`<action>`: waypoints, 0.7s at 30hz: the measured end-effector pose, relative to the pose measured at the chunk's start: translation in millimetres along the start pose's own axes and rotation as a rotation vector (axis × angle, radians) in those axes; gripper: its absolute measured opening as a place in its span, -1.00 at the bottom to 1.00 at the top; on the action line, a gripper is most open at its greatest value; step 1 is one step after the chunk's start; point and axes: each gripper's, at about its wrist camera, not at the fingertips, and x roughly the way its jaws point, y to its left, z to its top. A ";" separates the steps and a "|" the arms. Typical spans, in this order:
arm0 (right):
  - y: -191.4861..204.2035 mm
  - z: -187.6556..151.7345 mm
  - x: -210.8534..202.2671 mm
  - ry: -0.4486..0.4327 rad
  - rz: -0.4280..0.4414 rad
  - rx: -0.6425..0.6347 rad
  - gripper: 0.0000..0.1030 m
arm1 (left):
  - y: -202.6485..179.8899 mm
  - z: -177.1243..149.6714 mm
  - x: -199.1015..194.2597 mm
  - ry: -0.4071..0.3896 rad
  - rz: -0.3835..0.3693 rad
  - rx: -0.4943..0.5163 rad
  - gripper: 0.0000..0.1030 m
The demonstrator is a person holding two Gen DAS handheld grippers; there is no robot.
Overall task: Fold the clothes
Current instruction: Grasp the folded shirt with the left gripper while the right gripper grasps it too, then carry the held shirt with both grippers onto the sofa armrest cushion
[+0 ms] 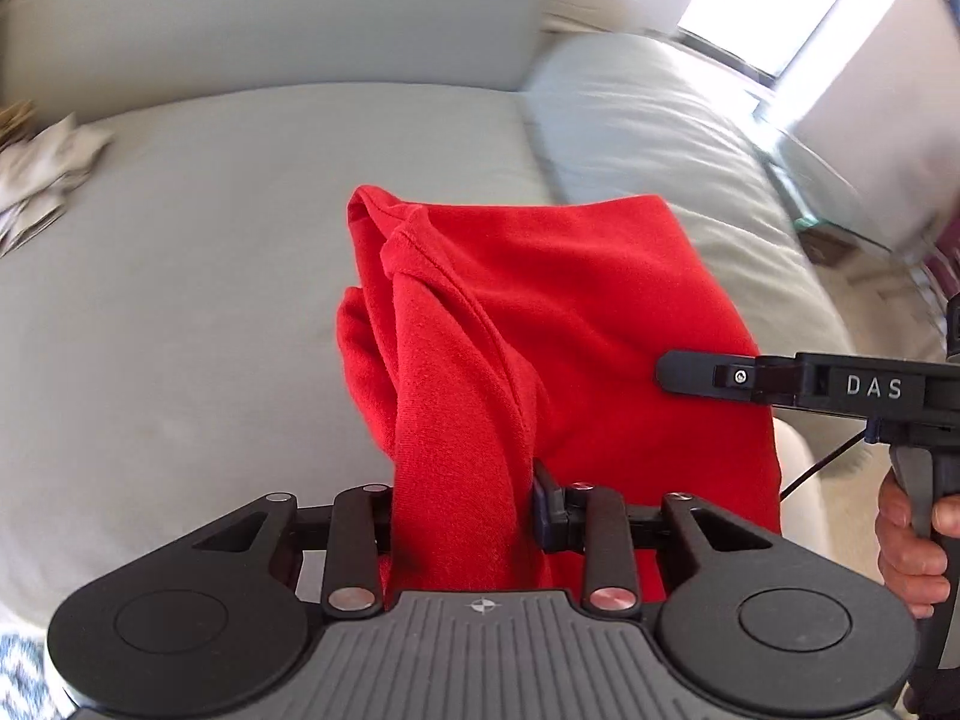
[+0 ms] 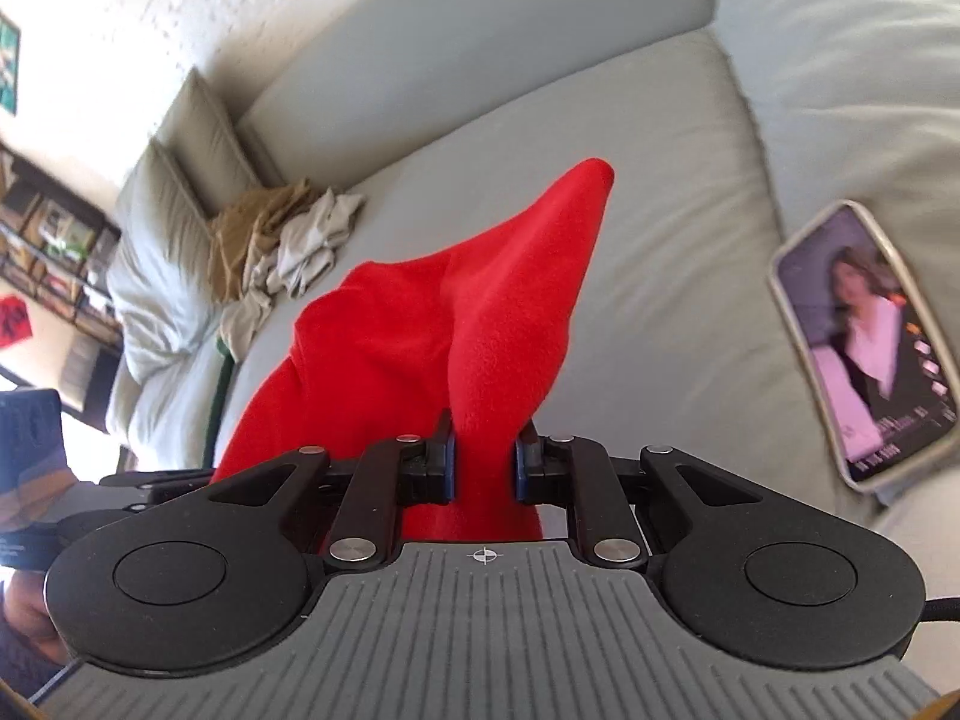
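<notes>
On my left side, the left gripper (image 1: 462, 516) has its jaws closed on a thick bunch of the red garment (image 1: 540, 324); the cloth fills the gap between the pads and spills forward, with a ribbed hem or collar edge twisted near the top of the fold. Beyond it lies the pale grey sofa seat (image 1: 210, 276), and at the far left edge a small heap of other clothes (image 1: 42, 162), blurred. The garment hangs between my two tools above the seat; I cannot tell whether its far end touches the cushion.

Moving right, the right gripper (image 2: 483, 468) is likewise clamped on the red garment (image 2: 480, 312), the blue-padded fingers (image 2: 447, 468) pressing a narrower pinch of cloth that rises to a point ahead of the camera. In the left view the same tool comes in from the right edge, held side-on by a bare hand (image 1: 912, 534). Farther right a phone (image 2: 864, 342) with a lit screen lies on the sofa cushion.

I judge this as mid-fold: both ends are pinched and the garment is lifted, not yet laid. The next move, as I see it, calls for spreading the two grips apart to pull the cloth taut, then lowering it flat onto the seat, well apart from the phone.
</notes>
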 end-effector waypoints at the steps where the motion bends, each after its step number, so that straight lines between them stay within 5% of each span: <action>1: -12.0 -4.0 -21.2 -0.039 -0.006 0.037 -0.65 | -18.6 4.5 1.8 -0.001 -0.026 0.032 -0.42; 9: -100.5 -6.8 -166.6 -0.352 -0.179 0.193 -0.65 | -152.3 60.6 61.0 0.065 -0.232 0.232 -0.41; 15: -179.7 48.2 -175.9 -0.401 -0.362 0.222 -0.66 | -197.3 109.8 145.2 0.064 -0.242 0.238 -0.42; 19: -208.2 79.7 -170.8 -0.452 -0.403 0.150 -0.66 | -205.7 128.6 166.6 -0.009 -0.265 0.217 -0.42; 21: -221.8 91.1 -166.5 -0.469 -0.403 0.147 -0.65 | -197.0 136.0 187.8 0.005 -0.262 0.141 -0.22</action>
